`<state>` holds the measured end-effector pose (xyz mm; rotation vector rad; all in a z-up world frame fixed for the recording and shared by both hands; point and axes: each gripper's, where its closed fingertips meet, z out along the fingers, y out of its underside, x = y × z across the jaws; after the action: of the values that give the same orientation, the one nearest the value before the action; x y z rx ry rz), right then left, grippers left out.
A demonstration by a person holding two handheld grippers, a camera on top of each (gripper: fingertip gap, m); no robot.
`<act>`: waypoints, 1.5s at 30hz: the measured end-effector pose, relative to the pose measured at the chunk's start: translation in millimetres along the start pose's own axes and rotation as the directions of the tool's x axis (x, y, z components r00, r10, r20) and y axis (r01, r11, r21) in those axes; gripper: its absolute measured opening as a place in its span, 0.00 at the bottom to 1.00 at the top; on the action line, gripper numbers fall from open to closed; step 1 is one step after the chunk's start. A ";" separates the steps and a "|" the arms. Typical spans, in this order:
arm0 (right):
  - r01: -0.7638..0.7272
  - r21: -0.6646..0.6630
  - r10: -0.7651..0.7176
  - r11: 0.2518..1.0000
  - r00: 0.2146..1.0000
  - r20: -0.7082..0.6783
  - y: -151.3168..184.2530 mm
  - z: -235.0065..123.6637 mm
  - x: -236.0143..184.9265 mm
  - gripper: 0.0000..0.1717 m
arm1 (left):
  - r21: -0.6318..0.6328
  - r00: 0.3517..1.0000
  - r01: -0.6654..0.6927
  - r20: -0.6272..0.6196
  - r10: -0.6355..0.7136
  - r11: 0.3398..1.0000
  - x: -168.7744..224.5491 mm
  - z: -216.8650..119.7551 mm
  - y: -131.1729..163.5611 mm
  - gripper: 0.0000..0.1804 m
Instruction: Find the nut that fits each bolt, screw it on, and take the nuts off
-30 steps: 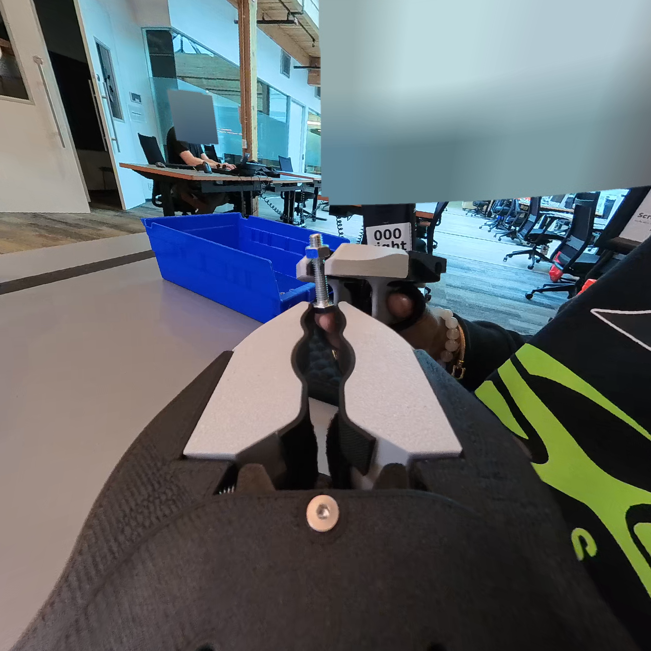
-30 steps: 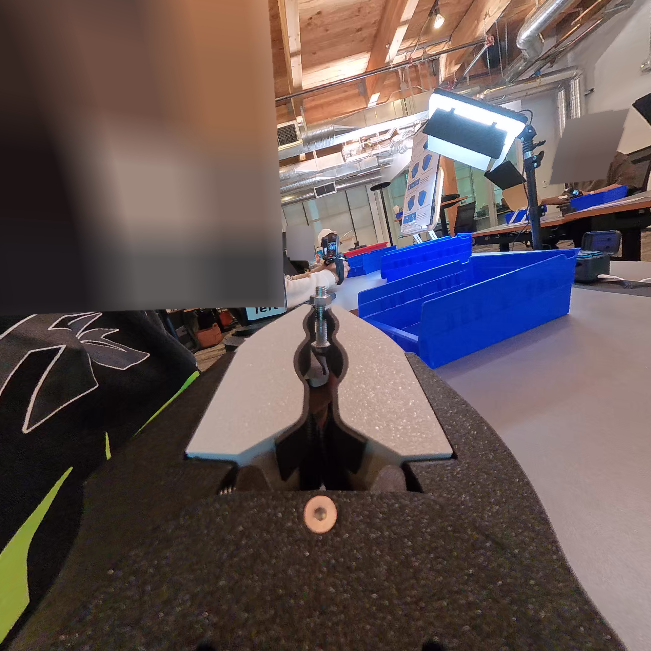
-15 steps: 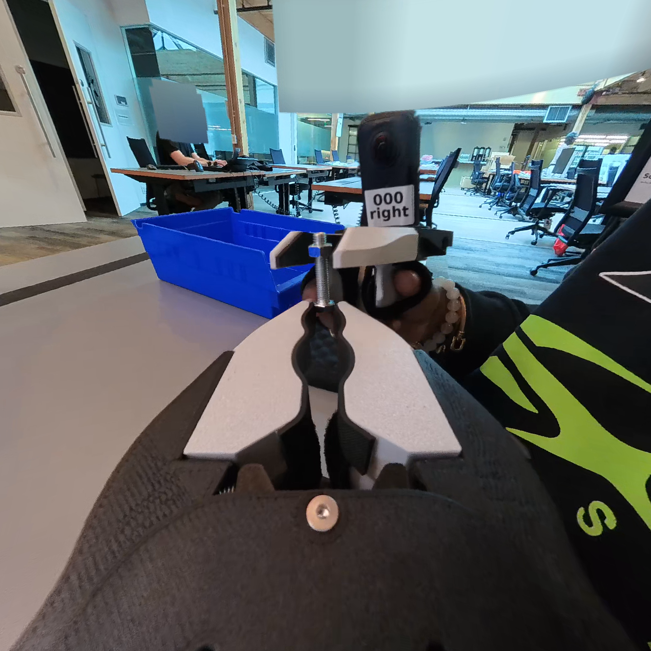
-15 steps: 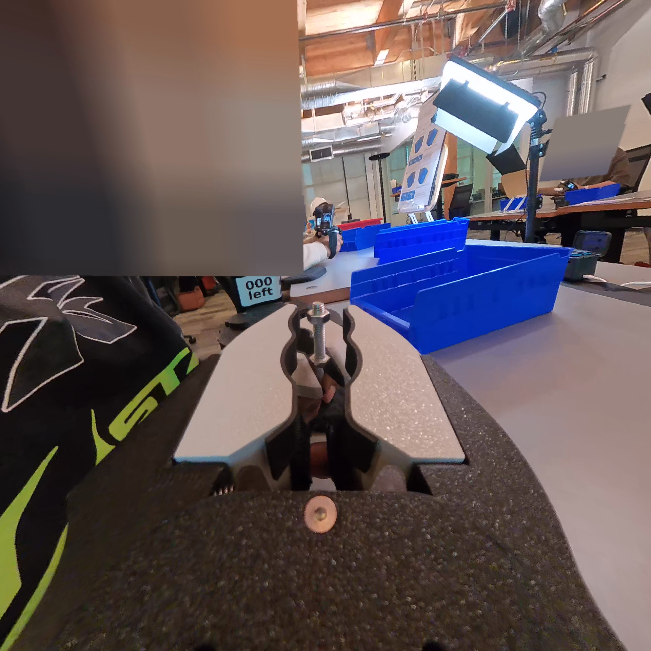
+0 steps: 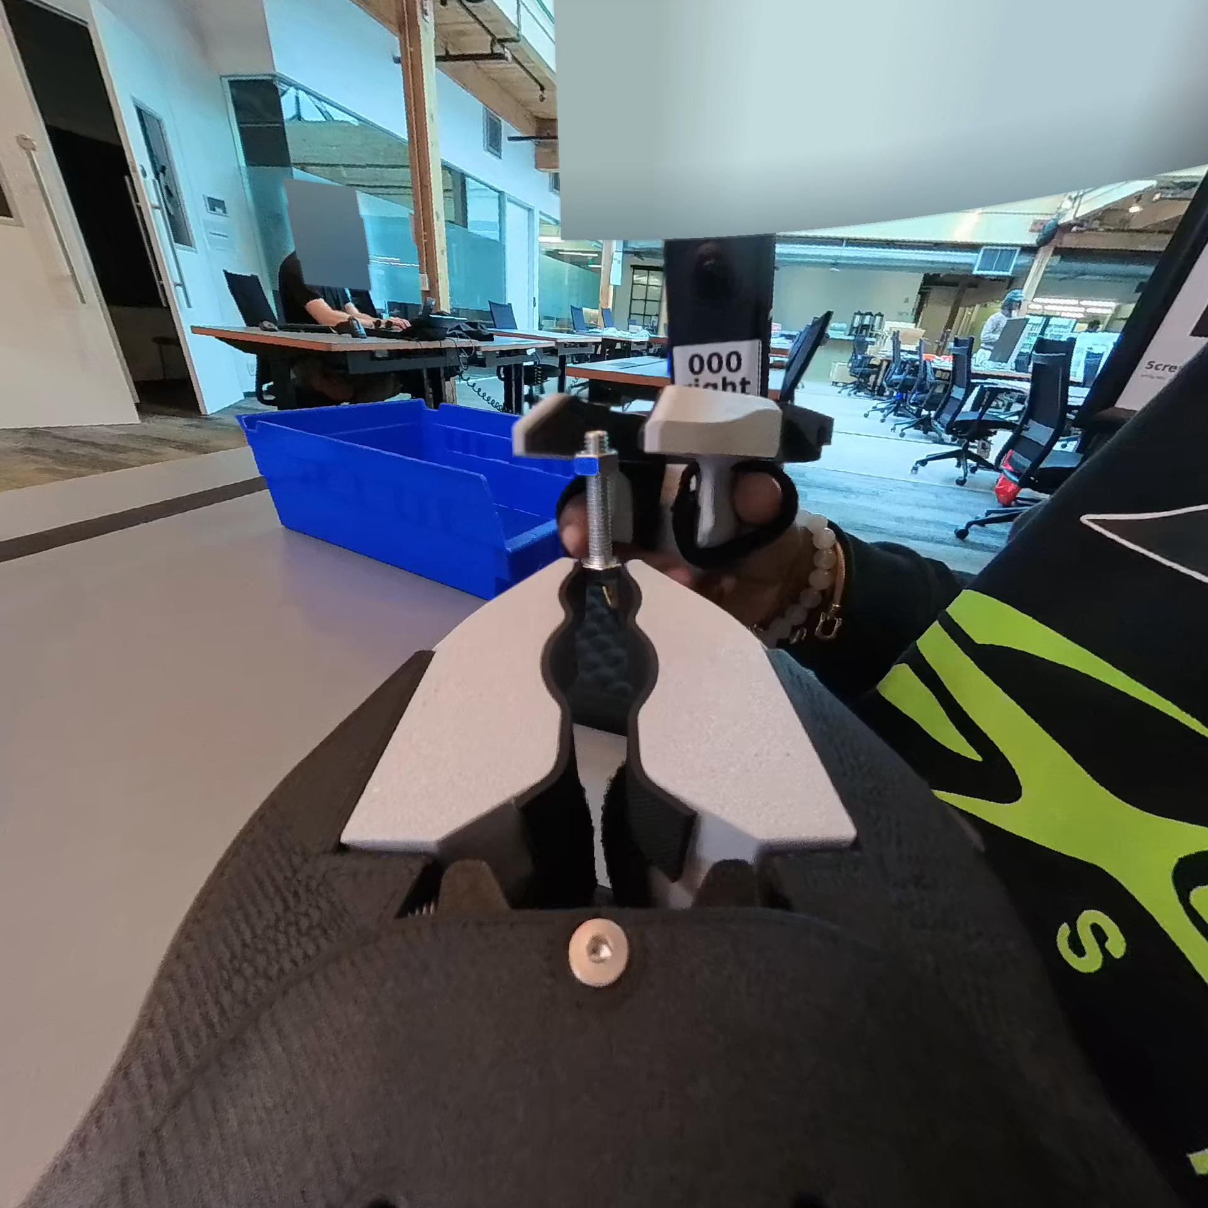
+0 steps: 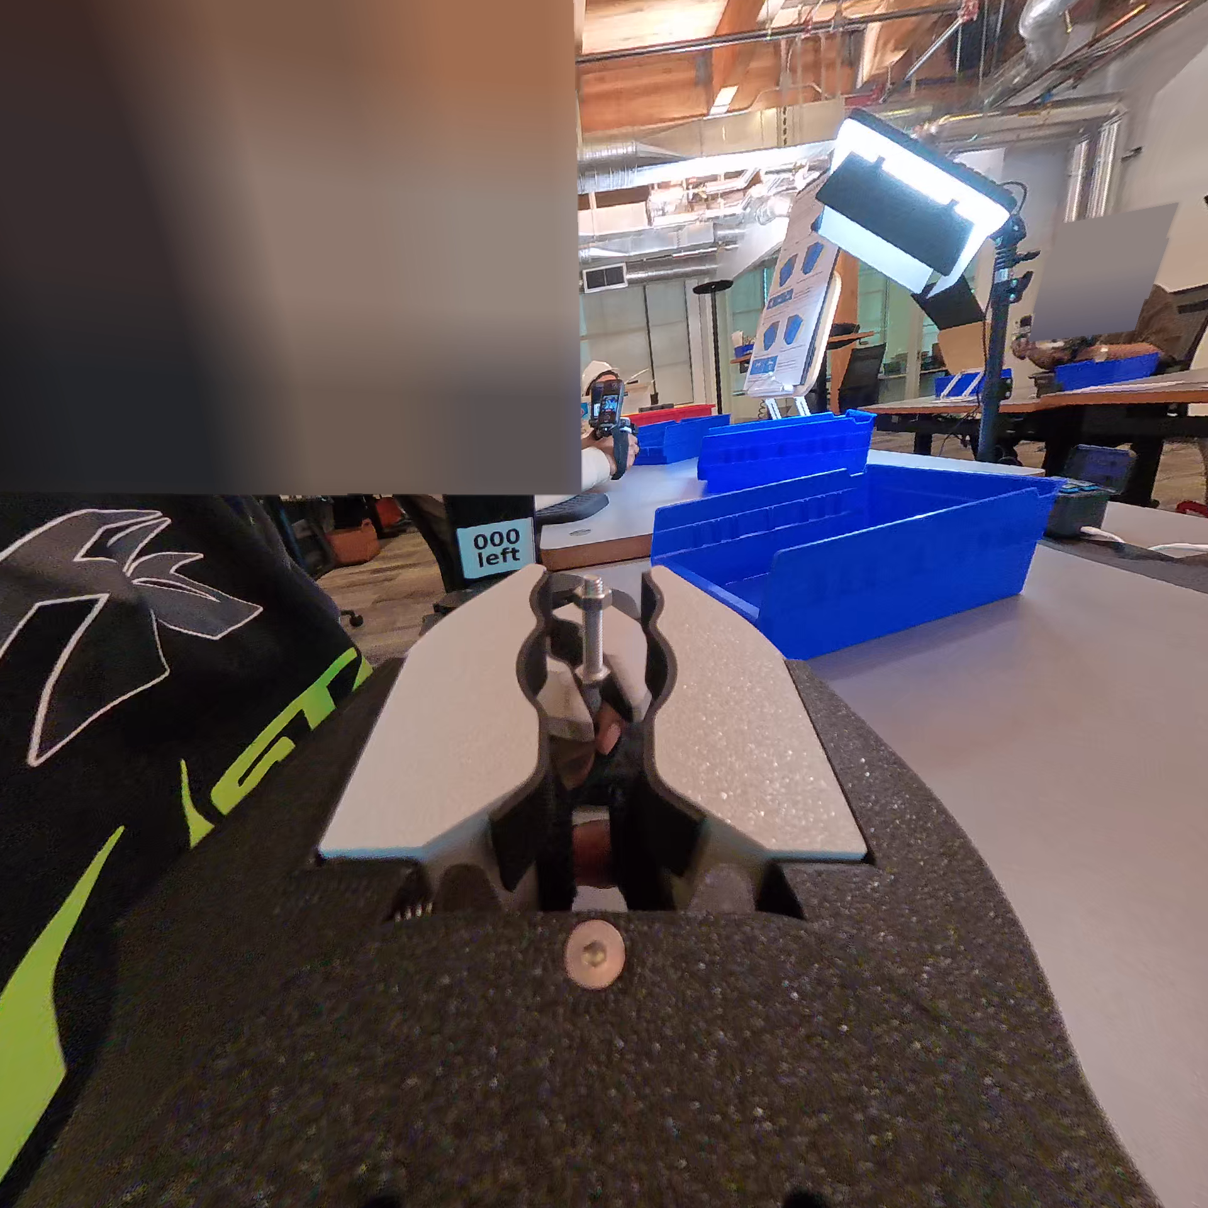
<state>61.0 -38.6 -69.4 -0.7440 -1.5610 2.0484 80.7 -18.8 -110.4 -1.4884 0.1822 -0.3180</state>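
While the left gripper (image 5: 600,575) pinches the bolt (image 5: 599,510) upright by its head above the tabletop (image 5: 196,654), the right gripper (image 6: 593,588) is spread either side of the nut (image 6: 593,596) near the tip, not touching. Mid re-grip, I reckon; next: close on nut & turn again.

left wrist: faces right gripper (image 5: 591,435), close | right wrist: faces back | shared: bolt (image 5: 598,506)
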 end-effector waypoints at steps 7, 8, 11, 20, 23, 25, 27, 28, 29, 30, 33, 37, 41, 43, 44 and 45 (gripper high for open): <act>0.000 -0.012 0.000 1.000 1.000 0.004 3.9 6.4 0.2 0.17 | 0.000 1.000 -0.009 -0.012 0.009 1.000 3.0 0.3 0.4 0.05; 0.001 -0.013 -0.001 1.000 1.000 0.000 3.8 5.2 0.9 0.17 | 0.005 1.000 -0.007 -0.014 0.007 1.000 3.2 -0.2 -0.4 0.05; 0.004 -0.003 -0.005 1.000 1.000 -0.015 0.2 -2.3 3.6 0.16 | 0.022 1.000 0.000 -0.017 0.001 1.000 2.4 -2.3 -3.1 0.05; 0.008 -0.013 -0.008 1.000 1.000 0.004 -0.7 -3.1 0.7 0.16 | 0.015 1.000 0.004 -0.010 -0.004 1.000 -1.0 -2.7 -1.0 0.05; 0.020 -0.039 -0.019 0.999 0.999 0.031 4.1 9.8 -2.8 0.20 | 0.001 1.000 -0.003 -0.023 0.003 1.000 2.9 0.2 1.6 0.05; 0.014 -0.046 -0.012 0.999 0.999 0.043 5.8 15.8 -3.0 0.21 | -0.003 0.999 -0.009 -0.034 0.009 1.000 5.8 1.3 2.2 0.05; 0.016 -0.054 -0.013 0.998 0.999 0.043 7.0 17.6 -1.6 0.21 | 0.002 0.999 -0.016 -0.041 0.016 1.000 7.5 1.3 1.0 0.05; 0.018 -0.056 -0.016 0.998 0.999 0.039 6.9 16.9 -0.6 0.21 | 0.007 0.999 -0.017 -0.043 0.017 1.000 7.6 0.8 0.0 0.05; 0.019 -0.053 -0.018 0.998 0.999 0.034 6.0 14.9 0.3 0.21 | 0.014 0.999 -0.016 -0.044 0.017 1.000 7.2 0.0 -1.2 0.05; 0.018 -0.048 -0.017 0.999 0.999 0.029 4.6 12.1 1.0 0.21 | 0.022 0.999 -0.014 -0.044 0.015 1.000 6.6 -0.9 -2.7 0.05; 0.019 -0.035 -0.019 0.999 1.000 0.001 -0.1 -0.4 5.1 0.21 | 0.038 0.999 -0.008 -0.040 0.009 0.999 3.6 -4.2 -5.9 0.05; 0.018 -0.011 -0.019 1.000 0.999 -0.044 -5.6 -14.5 12.1 0.18 | 0.039 1.000 -0.004 -0.030 0.005 0.999 0.2 -6.0 -5.5 0.05; 0.017 -0.036 -0.016 0.999 1.000 0.018 0.0 -2.3 0.2 0.21 | 0.024 1.000 -0.008 -0.030 0.009 1.000 1.2 -3.3 -2.3 0.05; 0.019 -0.046 -0.017 0.999 0.999 0.043 3.1 8.2 -4.0 0.23 | 0.013 0.999 -0.016 -0.037 0.016 1.000 4.0 -1.0 -0.4 0.05; 0.018 -0.050 -0.016 0.999 0.999 0.050 4.5 12.8 -4.5 0.23 | 0.011 0.999 -0.018 -0.042 0.019 1.000 5.7 0.0 0.3 0.05; 0.016 -0.056 -0.012 0.998 0.998 0.058 6.2 16.8 -4.8 0.23 | 0.009 0.999 -0.021 -0.048 0.021 1.000 7.3 0.8 0.6 0.05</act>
<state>53.4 -55.4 -71.2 -0.6977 -1.6571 2.0405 87.9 -20.3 -110.4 -1.4705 0.2343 -0.3372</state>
